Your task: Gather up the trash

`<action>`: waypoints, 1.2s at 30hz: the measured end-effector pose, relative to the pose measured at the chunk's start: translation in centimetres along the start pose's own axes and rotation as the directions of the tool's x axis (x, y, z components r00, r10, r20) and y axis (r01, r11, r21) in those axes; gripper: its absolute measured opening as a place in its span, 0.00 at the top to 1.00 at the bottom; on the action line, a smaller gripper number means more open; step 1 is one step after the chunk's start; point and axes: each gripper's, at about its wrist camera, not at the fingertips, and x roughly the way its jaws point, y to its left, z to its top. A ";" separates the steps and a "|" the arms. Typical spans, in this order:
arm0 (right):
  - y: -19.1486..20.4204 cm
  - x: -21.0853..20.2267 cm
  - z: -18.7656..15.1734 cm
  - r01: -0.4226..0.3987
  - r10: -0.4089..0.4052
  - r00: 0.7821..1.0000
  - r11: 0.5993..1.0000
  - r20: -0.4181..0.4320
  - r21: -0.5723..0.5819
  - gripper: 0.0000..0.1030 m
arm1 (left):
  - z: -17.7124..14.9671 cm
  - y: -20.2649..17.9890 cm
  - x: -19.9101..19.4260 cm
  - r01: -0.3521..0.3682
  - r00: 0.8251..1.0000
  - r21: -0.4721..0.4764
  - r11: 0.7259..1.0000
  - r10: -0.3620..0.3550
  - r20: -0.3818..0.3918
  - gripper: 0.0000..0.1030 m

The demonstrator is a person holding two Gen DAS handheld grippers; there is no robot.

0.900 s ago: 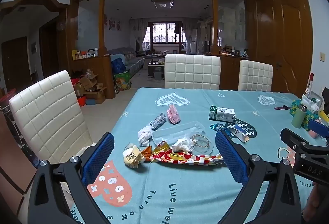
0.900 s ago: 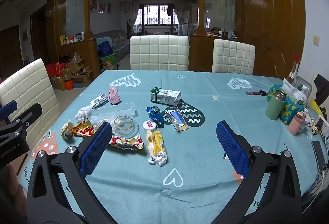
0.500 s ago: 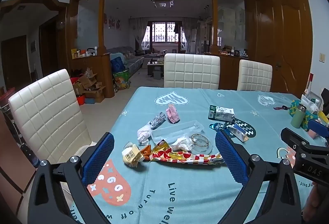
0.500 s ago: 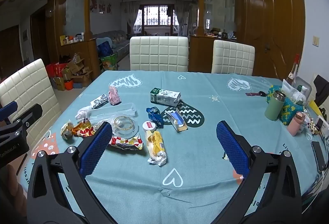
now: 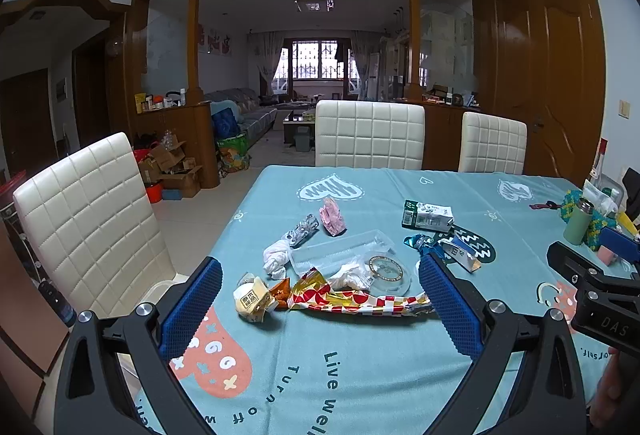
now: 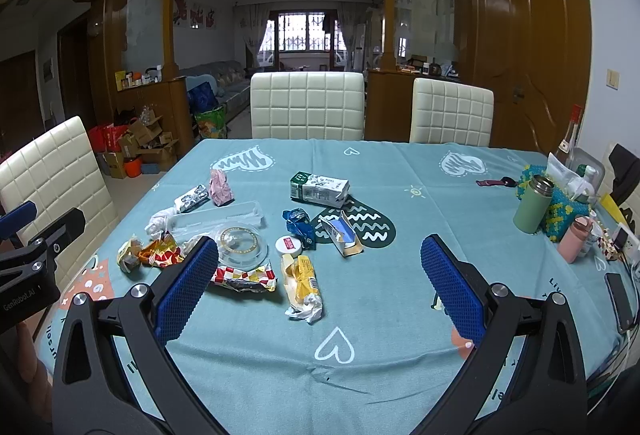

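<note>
Trash lies scattered on the teal tablecloth (image 5: 360, 363). A red-and-gold wrapper (image 5: 352, 301), a crumpled cream packet (image 5: 252, 299), a clear plastic tray (image 5: 340, 251), a round clear lid (image 5: 386, 269), a white tissue (image 5: 276, 259), a pink wrapper (image 5: 332, 221) and a green-white carton (image 5: 428, 215) show in the left wrist view. My left gripper (image 5: 320, 309) is open and empty, just short of the red-and-gold wrapper. My right gripper (image 6: 320, 287) is open and empty above a yellow wrapper (image 6: 302, 285). The carton (image 6: 320, 189) and a blue wrapper (image 6: 300, 227) lie further on.
White padded chairs stand at the left (image 5: 88, 219) and far side (image 5: 370, 135). A green flask (image 6: 534, 209), a pink cup (image 6: 576, 243), a phone (image 6: 620, 301) and other bits crowd the table's right edge. Cardboard boxes (image 5: 172, 167) sit on the floor at the left.
Both views have shifted only very slightly. Nothing on the table has moved and both grippers stay open.
</note>
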 end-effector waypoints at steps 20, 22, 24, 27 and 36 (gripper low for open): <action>-0.3 -0.1 0.0 0.000 0.000 1.000 1.000 0.005 0.001 0.03 | -0.1 0.2 0.4 0.005 1.000 -0.004 1.000 -0.005 -0.015 0.06; -0.2 -0.1 0.0 0.001 -0.001 1.000 1.000 0.005 0.000 0.03 | -0.1 0.2 0.4 0.004 1.000 -0.004 1.000 -0.004 -0.014 0.06; -0.2 -0.1 0.0 0.001 -0.001 1.000 1.000 0.005 0.001 0.03 | -0.2 0.4 0.5 0.005 1.000 -0.006 1.000 -0.005 -0.016 0.06; -0.4 -0.2 0.1 0.000 0.000 1.000 1.000 0.006 0.000 0.03 | -0.3 0.5 0.6 0.005 1.000 -0.008 1.000 -0.005 -0.017 0.06; -0.4 -0.2 0.1 0.000 0.000 1.000 1.000 0.006 0.000 0.03 | -0.3 0.6 0.7 0.009 1.000 -0.016 1.000 -0.009 -0.024 0.06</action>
